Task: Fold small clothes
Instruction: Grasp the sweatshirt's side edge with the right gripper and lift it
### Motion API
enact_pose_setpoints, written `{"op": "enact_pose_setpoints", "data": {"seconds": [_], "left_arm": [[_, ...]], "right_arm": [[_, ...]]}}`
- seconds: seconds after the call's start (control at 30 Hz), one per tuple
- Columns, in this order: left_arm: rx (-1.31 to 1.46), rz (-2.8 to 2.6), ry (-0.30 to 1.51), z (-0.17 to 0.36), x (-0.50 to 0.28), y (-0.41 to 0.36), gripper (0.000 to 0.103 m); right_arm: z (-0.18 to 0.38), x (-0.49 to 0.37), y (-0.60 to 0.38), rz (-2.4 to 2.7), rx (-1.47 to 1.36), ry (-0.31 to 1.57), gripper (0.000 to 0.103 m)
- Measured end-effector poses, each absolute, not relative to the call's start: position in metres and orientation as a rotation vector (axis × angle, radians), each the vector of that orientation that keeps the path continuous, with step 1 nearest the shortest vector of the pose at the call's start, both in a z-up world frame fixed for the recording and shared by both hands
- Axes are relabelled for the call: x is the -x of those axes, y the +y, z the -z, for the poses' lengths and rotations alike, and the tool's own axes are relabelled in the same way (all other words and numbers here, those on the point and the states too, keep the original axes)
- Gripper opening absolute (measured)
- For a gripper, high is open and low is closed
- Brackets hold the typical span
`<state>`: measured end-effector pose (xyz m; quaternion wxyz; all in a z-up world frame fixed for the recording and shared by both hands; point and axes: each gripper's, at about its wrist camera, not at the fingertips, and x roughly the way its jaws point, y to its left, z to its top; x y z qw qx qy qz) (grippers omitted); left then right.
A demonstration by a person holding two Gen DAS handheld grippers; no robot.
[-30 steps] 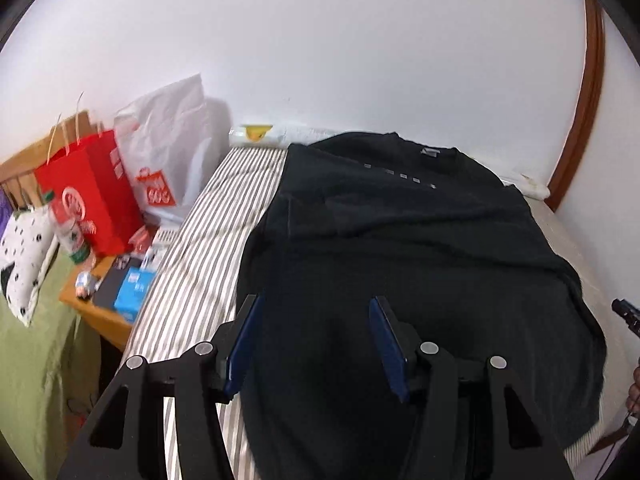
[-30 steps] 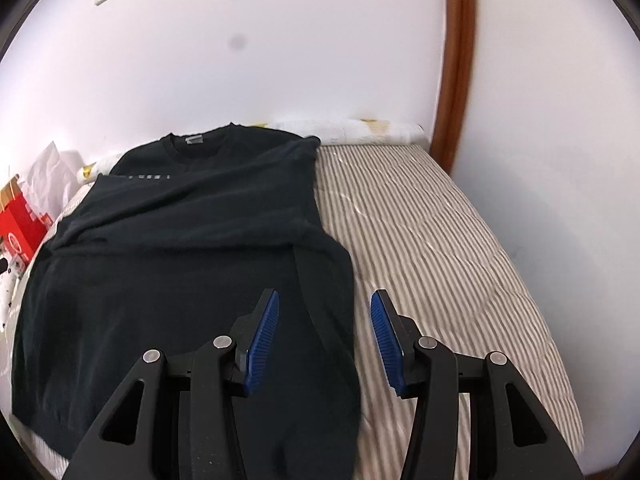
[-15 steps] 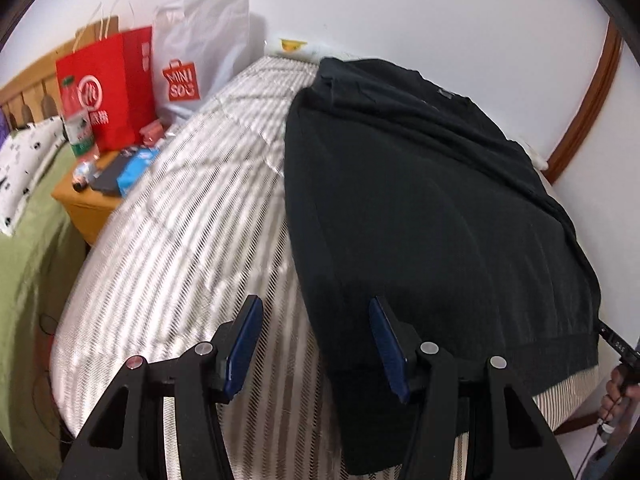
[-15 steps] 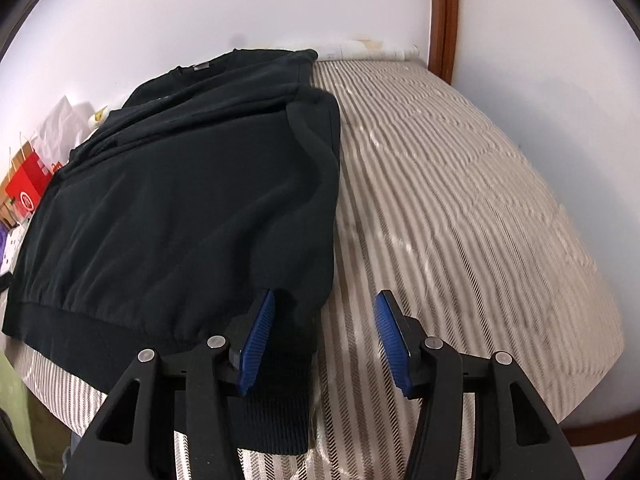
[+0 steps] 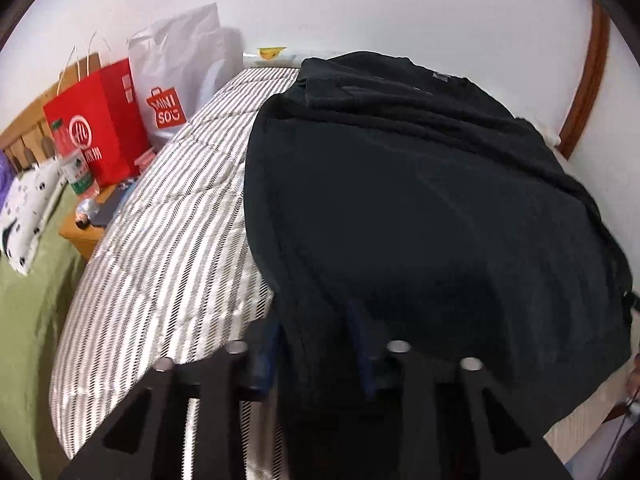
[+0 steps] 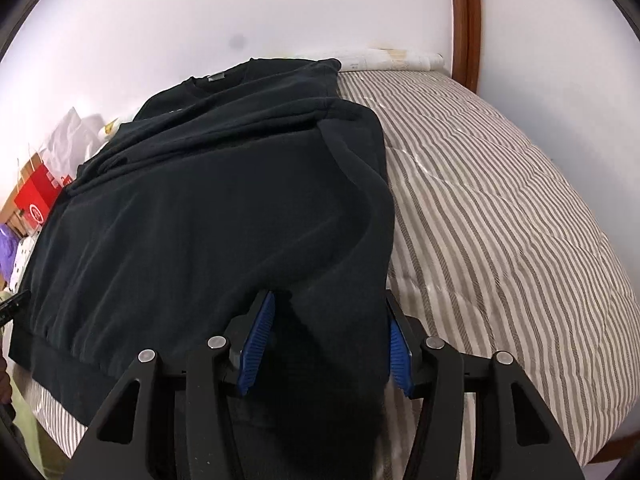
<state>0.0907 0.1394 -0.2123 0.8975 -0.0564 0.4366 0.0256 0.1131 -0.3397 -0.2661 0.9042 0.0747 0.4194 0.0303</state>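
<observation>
A black sweatshirt (image 5: 420, 200) lies flat on a striped mattress (image 5: 168, 240), collar toward the far wall, sleeves folded over the chest. It also shows in the right wrist view (image 6: 208, 216). My left gripper (image 5: 316, 344) is at the hem's left corner, its blue pads astride the cloth edge with the jaws still apart. My right gripper (image 6: 328, 336) is at the hem's right corner, jaws open, with the cloth bunched between the blue pads (image 6: 258, 340).
A red paper bag (image 5: 100, 120) and a white Miniso bag (image 5: 176, 84) stand left of the mattress (image 6: 500, 220) on a small wooden table (image 5: 80, 236). A green bedspread (image 5: 28, 300) lies far left. White walls and a brown door frame (image 6: 466, 20) close the far side.
Both grippers dropped to the near hem and moved onto its two corners; the cloth now sits between each pair of pads. The left view is blurred with motion.
</observation>
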Motion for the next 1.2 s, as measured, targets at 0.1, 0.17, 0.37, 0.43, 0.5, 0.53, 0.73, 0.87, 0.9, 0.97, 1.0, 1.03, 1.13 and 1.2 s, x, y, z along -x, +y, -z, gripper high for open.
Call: {"op": "enact_pose_setpoints", "data": {"seconds": [0.1,0.17,0.37,0.43,0.5,0.53,0.73,0.87,0.9,0.97,1.0,1.03,1.13,1.2], "left_arm": [[0.183,-0.044,0.916,0.212,-0.091,0.147,0.008],[0.216,-0.037,0.908,0.210,-0.085,0.153,0.007],[0.312,0.015,0.862,0.198,-0.053,0.162,0.007],[0.317,0.025,0.857,0.196,-0.045,0.161,0.007],[0.306,0.033,0.847,0.192,-0.034,0.158,0.007],[0.300,0.039,0.838,0.189,-0.026,0.157,0.007],[0.271,0.088,0.791,0.174,0.004,0.155,0.007],[0.274,0.099,0.746,0.163,0.003,0.157,0.007],[0.281,0.102,0.734,0.159,0.001,0.158,0.007],[0.290,0.100,0.716,0.152,-0.003,0.161,0.007],[0.294,0.101,0.704,0.147,-0.007,0.163,0.007],[0.296,0.103,0.689,0.142,-0.011,0.165,0.007],[0.295,0.098,0.651,0.125,-0.022,0.168,0.007],[0.295,0.089,0.634,0.116,-0.033,0.170,0.007]], "right_arm": [[0.265,-0.113,-0.340,-0.112,-0.162,0.866,0.007],[0.263,-0.109,-0.343,-0.118,-0.163,0.852,0.006],[0.254,-0.088,-0.379,-0.140,-0.291,0.808,0.005],[0.251,-0.080,-0.386,-0.154,-0.322,0.796,0.005],[0.248,-0.072,-0.388,-0.157,-0.315,0.788,0.005],[0.247,-0.068,-0.388,-0.161,-0.310,0.782,0.005],[0.238,-0.042,-0.400,-0.187,-0.316,0.753,0.005],[0.227,-0.039,-0.398,-0.197,-0.297,0.716,0.005],[0.223,-0.040,-0.397,-0.202,-0.299,0.699,0.005],[0.212,-0.043,-0.397,-0.213,-0.310,0.661,0.005],[0.206,-0.044,-0.398,-0.219,-0.314,0.644,0.005],[0.201,-0.043,-0.398,-0.224,-0.314,0.631,0.005],[0.180,-0.052,-0.399,-0.231,-0.309,0.580,0.005],[0.164,-0.064,-0.401,-0.238,-0.321,0.545,0.005]]}}
